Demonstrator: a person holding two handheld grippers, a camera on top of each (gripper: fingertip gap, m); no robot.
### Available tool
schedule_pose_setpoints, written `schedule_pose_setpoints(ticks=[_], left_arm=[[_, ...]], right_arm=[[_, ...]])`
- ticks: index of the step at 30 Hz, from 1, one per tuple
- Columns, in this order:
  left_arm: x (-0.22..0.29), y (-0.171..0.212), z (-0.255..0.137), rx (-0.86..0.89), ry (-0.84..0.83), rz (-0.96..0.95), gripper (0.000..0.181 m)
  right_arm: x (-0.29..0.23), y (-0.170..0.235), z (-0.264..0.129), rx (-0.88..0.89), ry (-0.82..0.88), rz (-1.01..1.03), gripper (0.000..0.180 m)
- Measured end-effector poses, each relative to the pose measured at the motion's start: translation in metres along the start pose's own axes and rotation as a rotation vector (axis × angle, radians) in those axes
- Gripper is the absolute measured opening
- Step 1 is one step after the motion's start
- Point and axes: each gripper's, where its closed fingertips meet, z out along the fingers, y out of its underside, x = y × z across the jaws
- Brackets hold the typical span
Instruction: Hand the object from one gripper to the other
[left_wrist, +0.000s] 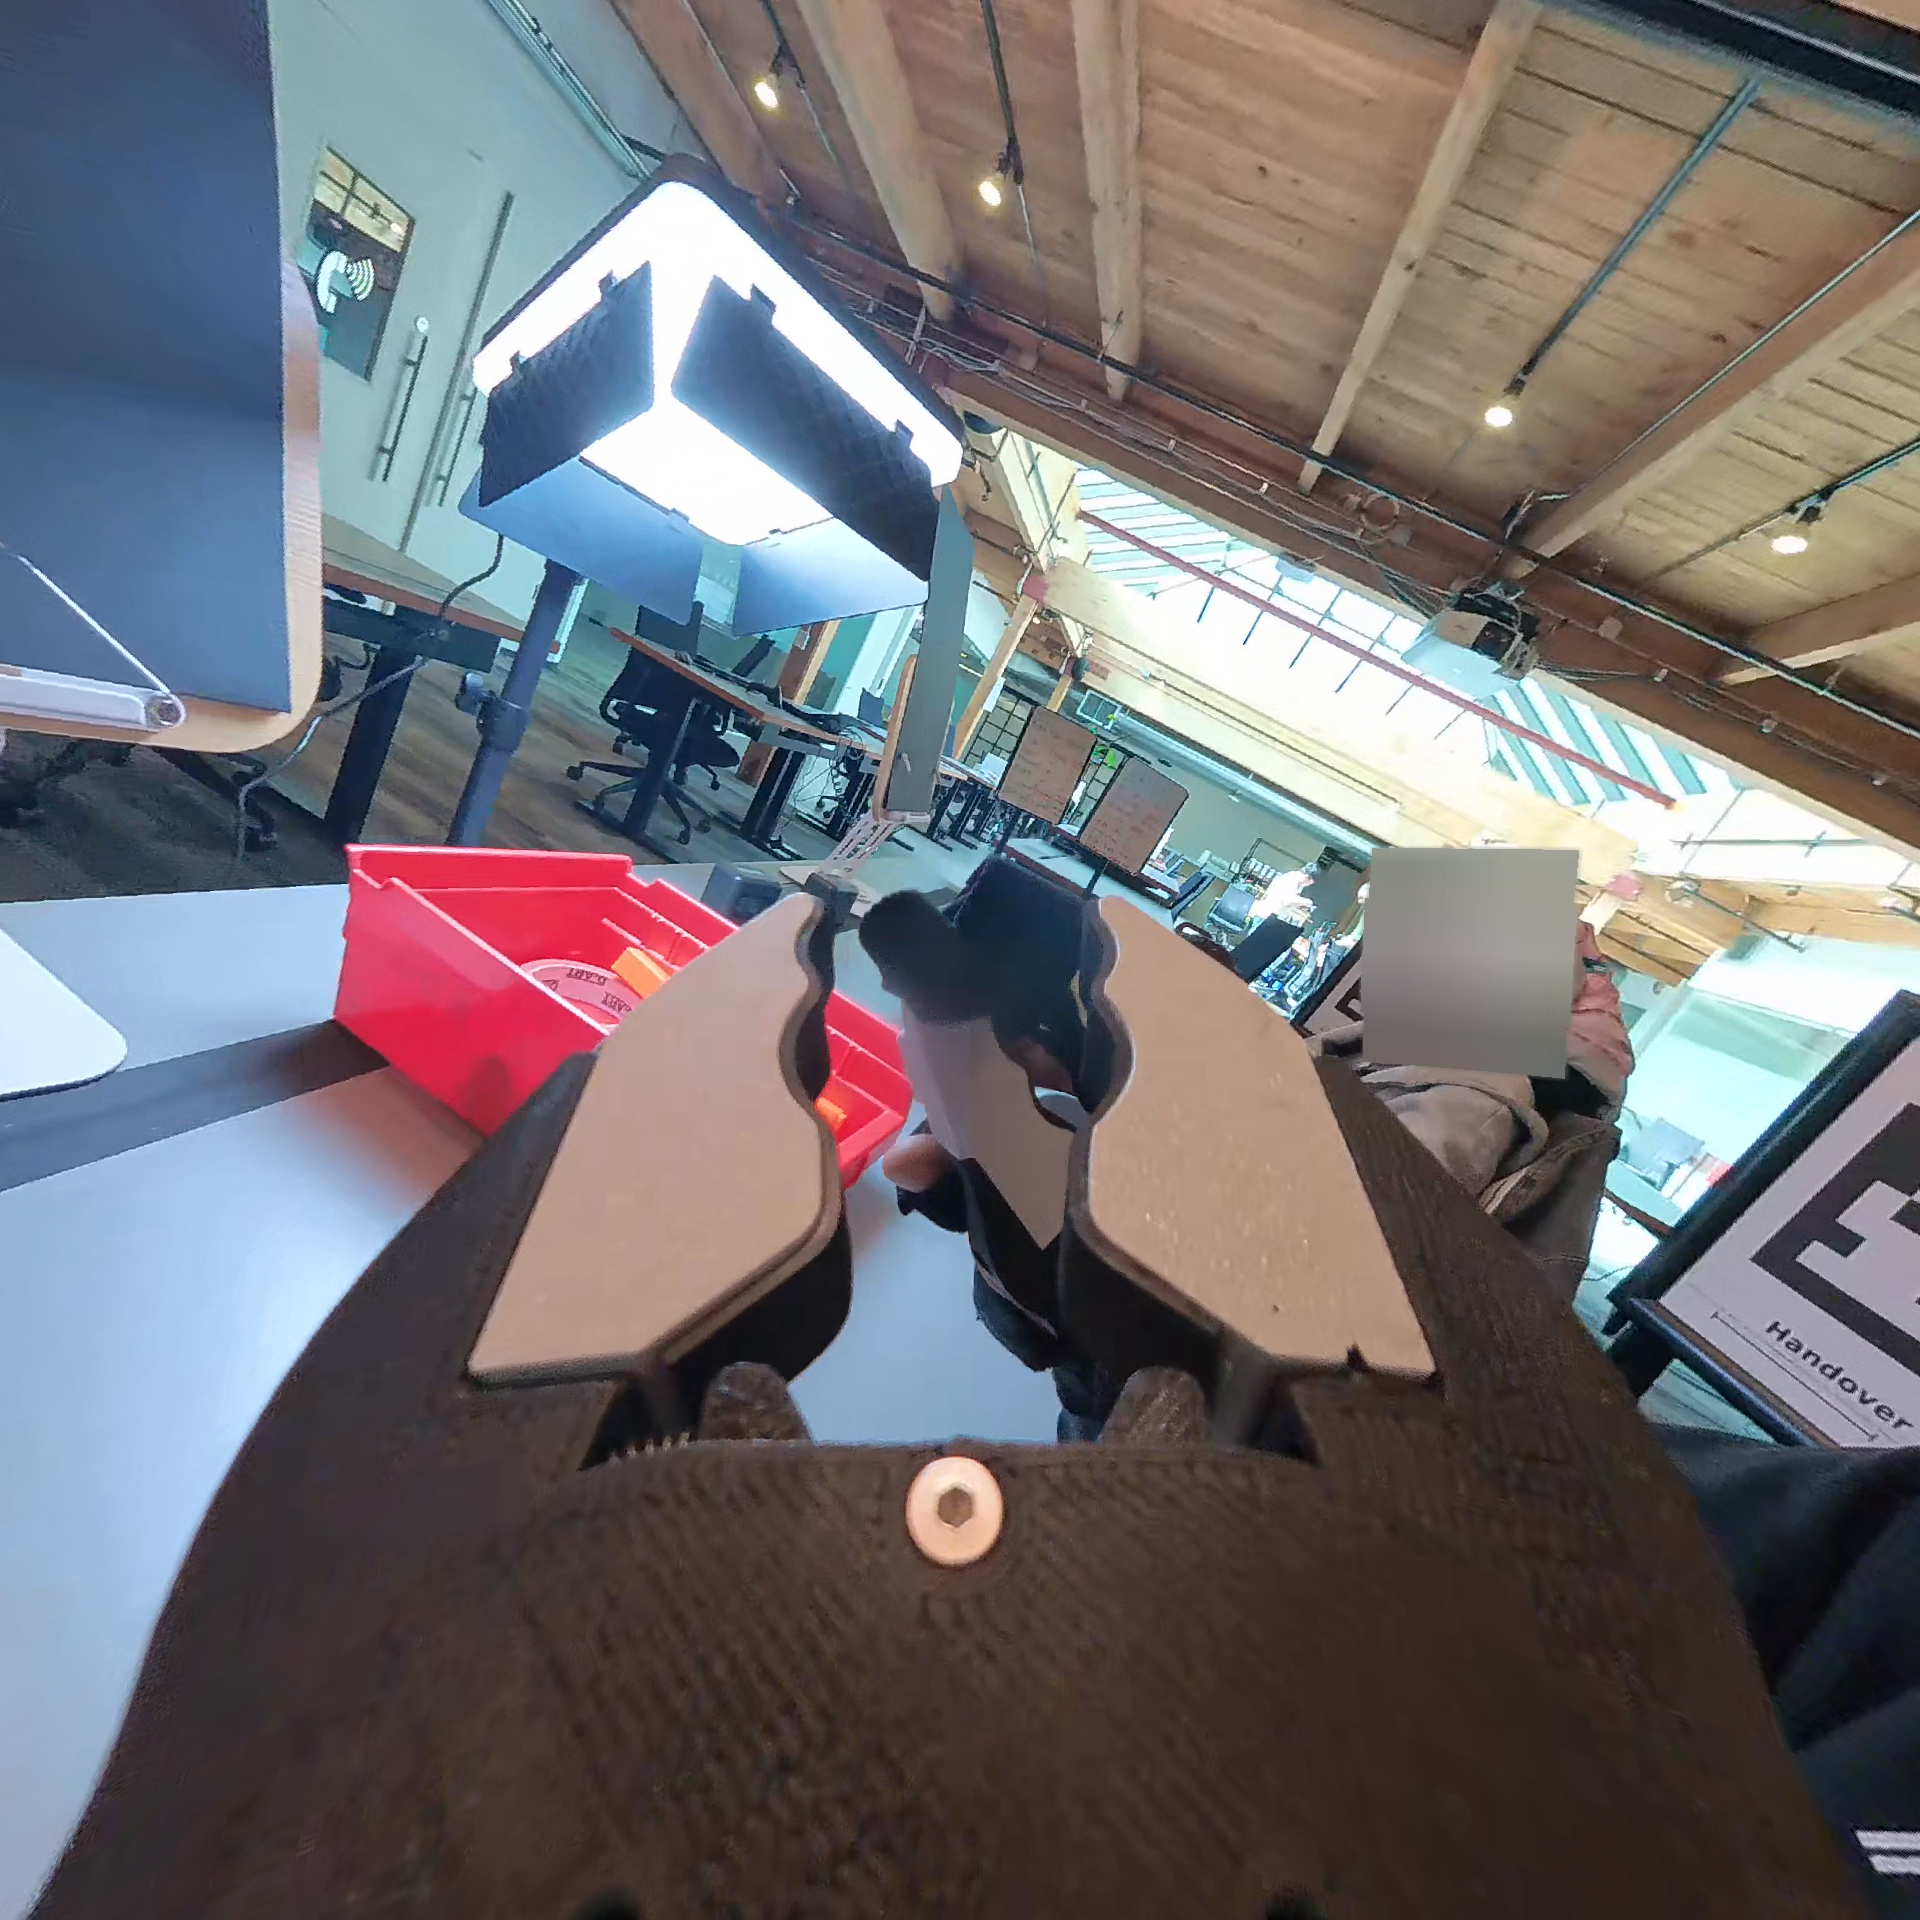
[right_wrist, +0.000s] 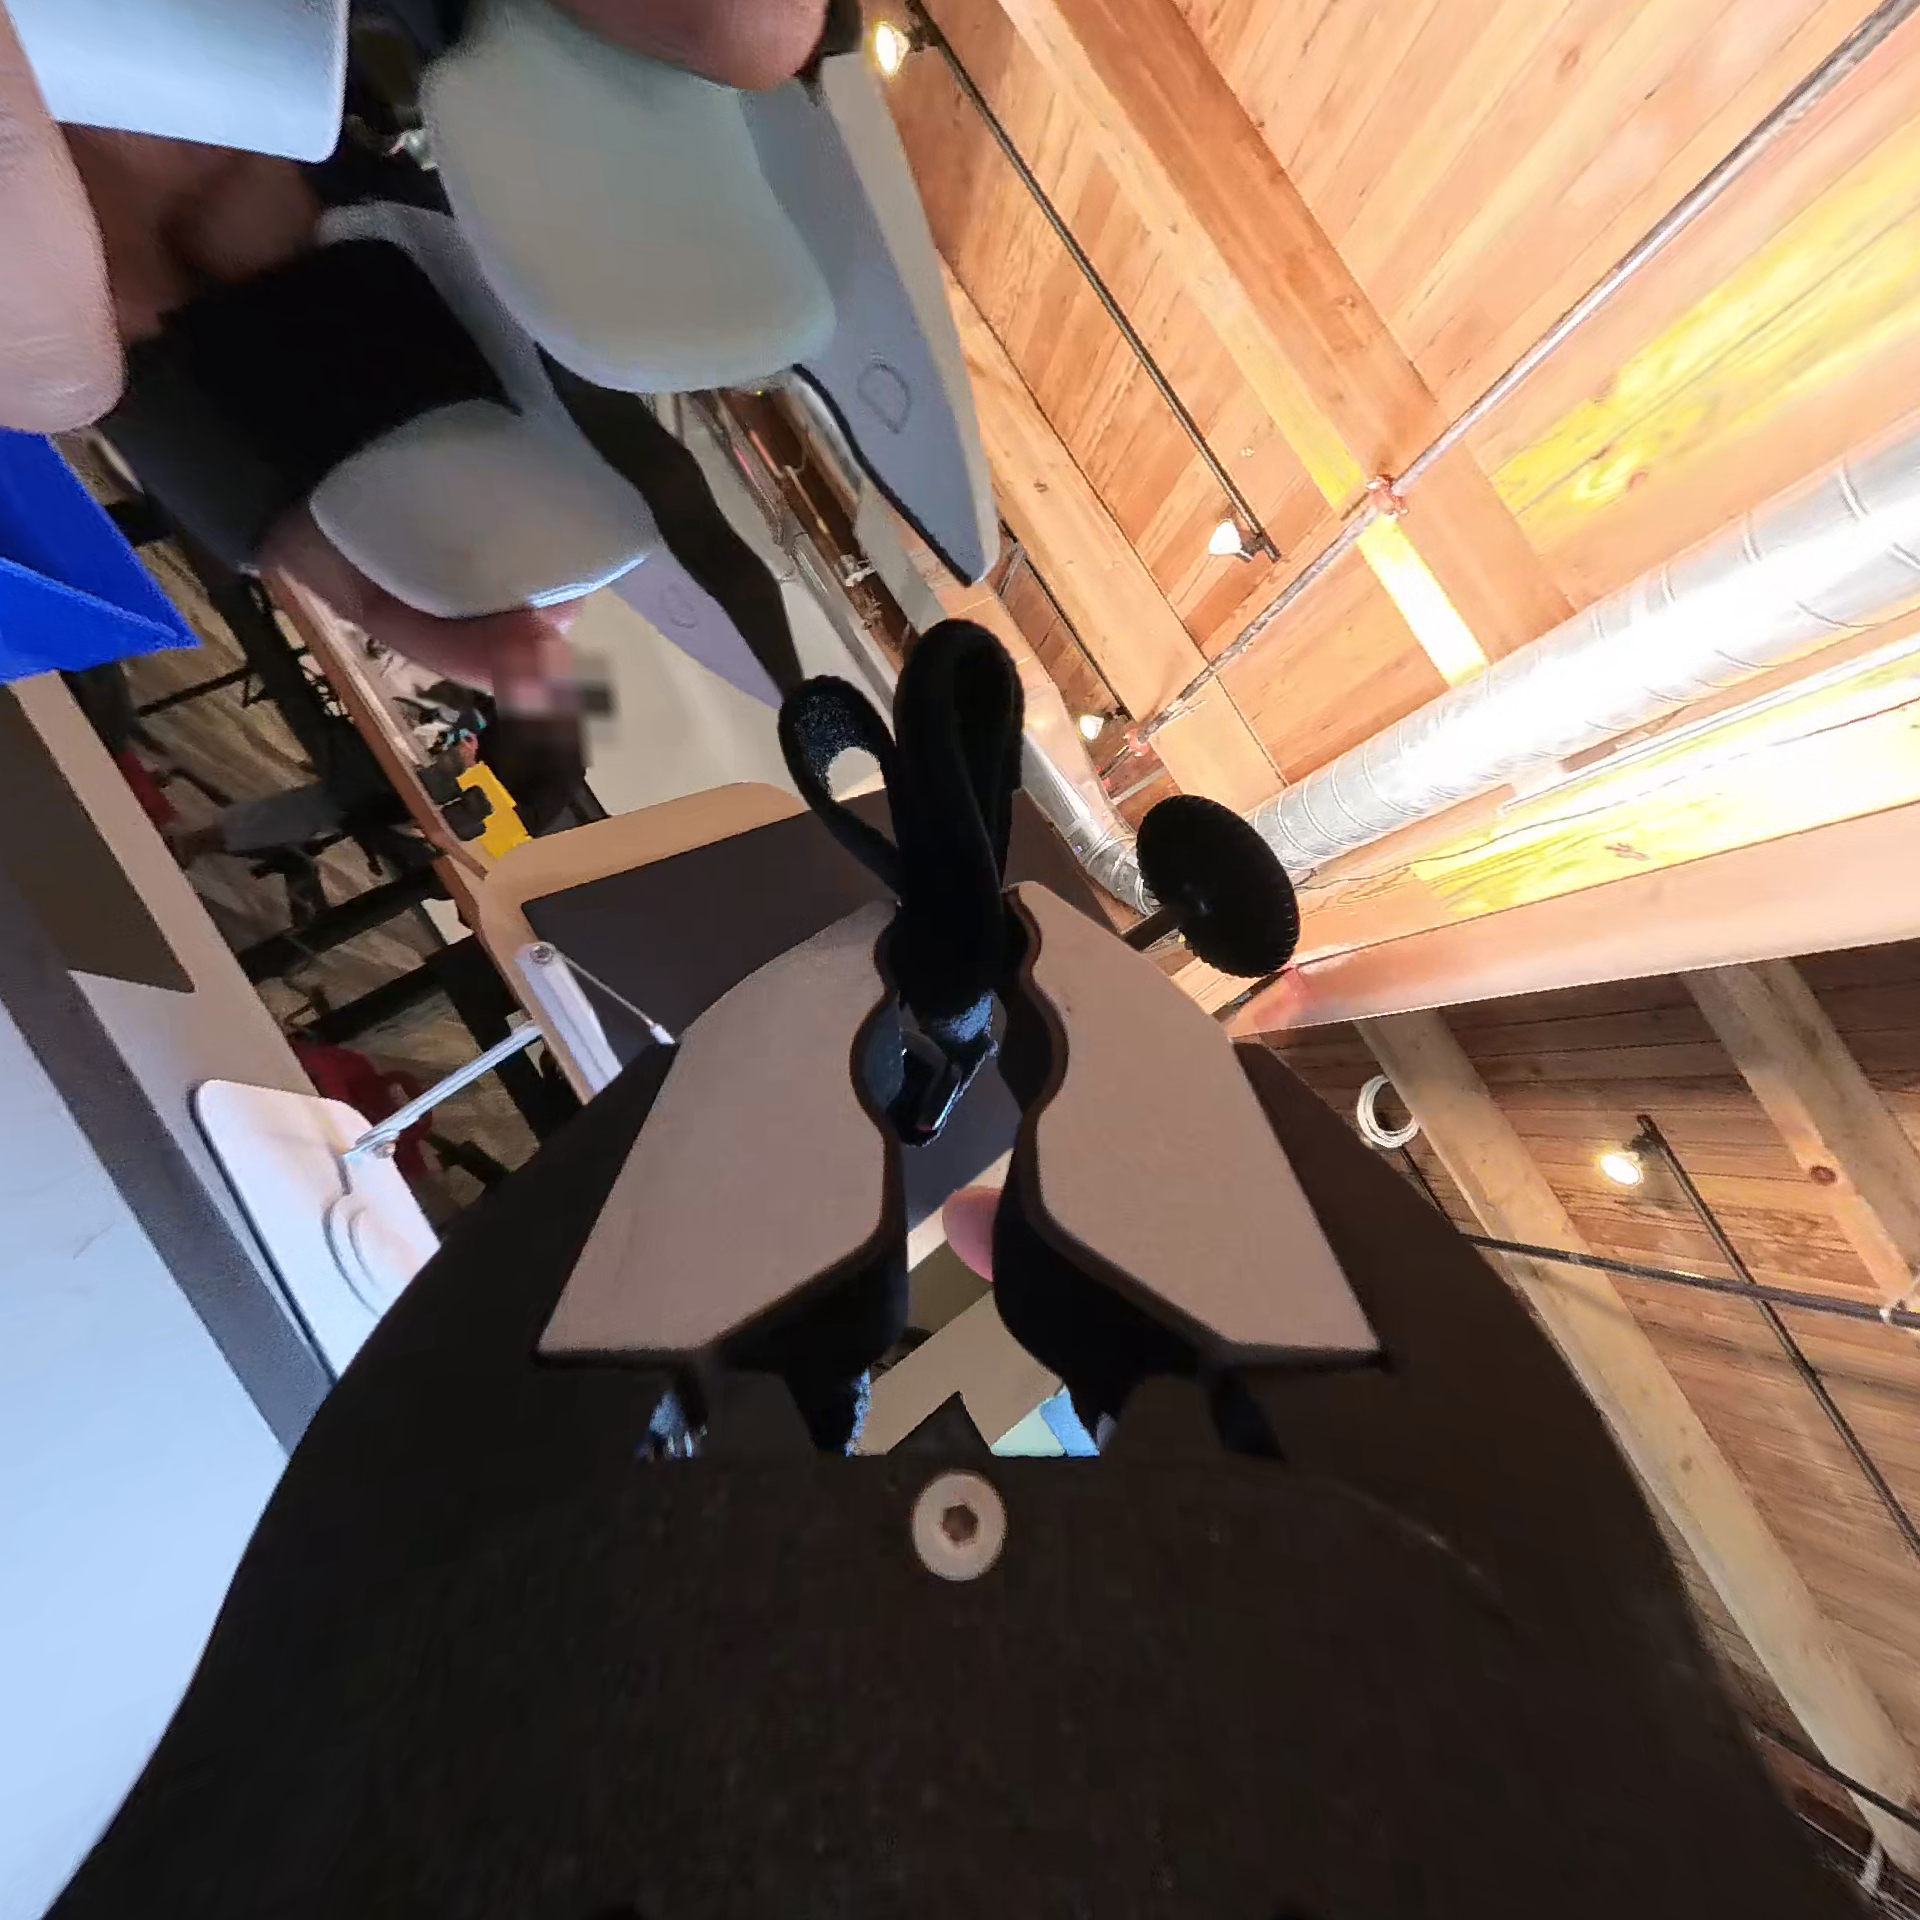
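The object is a black folded strap bundle with a small loop (right_wrist: 951, 810). My right gripper (right_wrist: 956, 920) is shut on its lower part, and the folded end and loop stick out past the fingertips. My left gripper (left_wrist: 961, 930) is open, with the strap's dark end (left_wrist: 914, 961) between its fingertips and no contact visible. A grey finger (left_wrist: 977, 1122) of the right gripper shows behind the strap. In the right wrist view, the left gripper's grey fingers (right_wrist: 904, 416) come in from the upper left with their tips by the strap's top, held by a hand (right_wrist: 62, 312).
A red bin (left_wrist: 499, 997) holding a tape roll and orange pieces sits on the grey table (left_wrist: 208, 1247) to the left. A lit studio light panel (left_wrist: 717, 416) stands behind it. A framed marker sign (left_wrist: 1808, 1257) stands at the right. A black round knob (right_wrist: 1216, 888) is nearby. Tip to tip, the grippers are about 5 centimeters apart.
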Motion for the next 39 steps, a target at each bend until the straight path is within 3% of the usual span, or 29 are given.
schedule_pose_setpoints(ticks=[3, 12, 17, 19, 21, 32, 39], left_arm=[[0.001, 0.004, 0.001, -0.053, 0.009, 0.065, 0.049], [-0.011, 0.021, 0.001, -0.228, -0.174, 0.549, 0.049], [-0.002, 0.029, -0.005, -0.345, -0.173, 0.994, 0.052], [-0.009, 0.026, -0.011, -0.392, -0.247, 1.121, 0.039], [-0.017, 0.024, -0.013, -0.420, -0.294, 1.105, 0.030], [-0.038, 0.031, -0.007, -0.373, -0.338, 0.685, 0.031], [-0.056, 0.027, -0.015, -0.391, -0.417, 0.684, 0.032]], right_arm=[[-0.005, 0.005, 0.001, -0.019, -0.026, 0.023, 0.015], [-0.020, 0.002, 0.001, -0.002, -0.073, -0.060, 0.015], [-0.039, 0.010, 0.001, -0.026, -0.234, 0.018, 0.015], [-0.048, 0.016, 0.001, -0.068, -0.327, 0.044, 0.015], [-0.042, 0.015, 0.001, -0.058, -0.301, 0.006, 0.015], [-0.050, 0.014, 0.002, -0.103, -0.279, -0.155, 0.015], [-0.050, -0.003, -0.002, -0.032, -0.228, -0.225, 0.015]])
